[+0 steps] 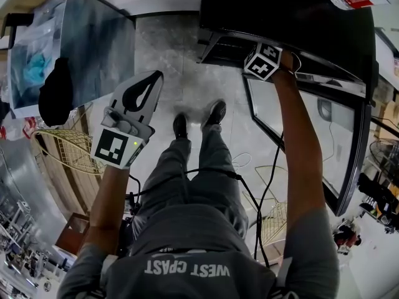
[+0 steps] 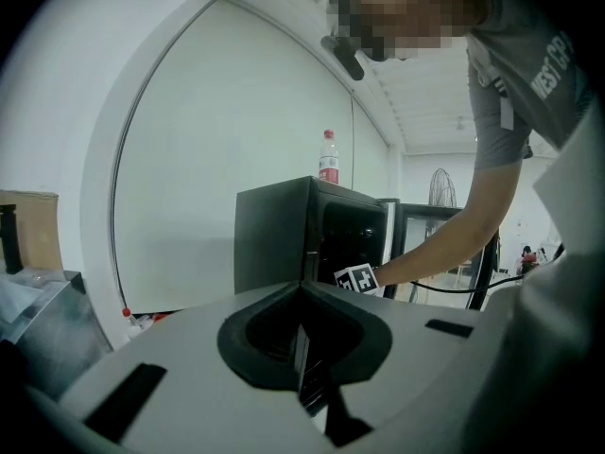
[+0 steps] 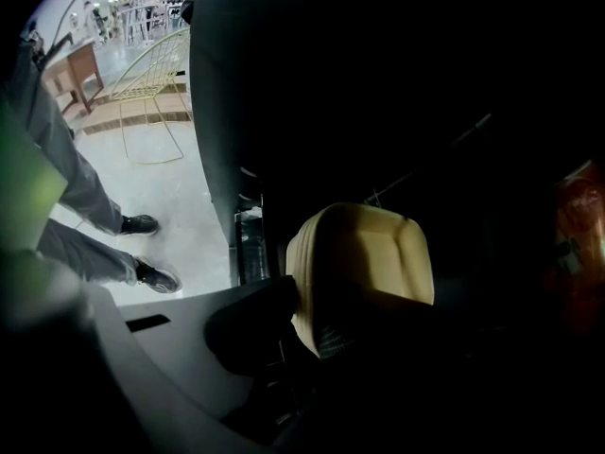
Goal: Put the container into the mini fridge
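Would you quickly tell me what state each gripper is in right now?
Left gripper: shut, empty.
Right gripper: shut on the pale yellow plastic container.

container (image 3: 364,253) is pale yellow, mini fridge (image 1: 280,11) is black, bottle (image 2: 328,159) on top of it has a red label
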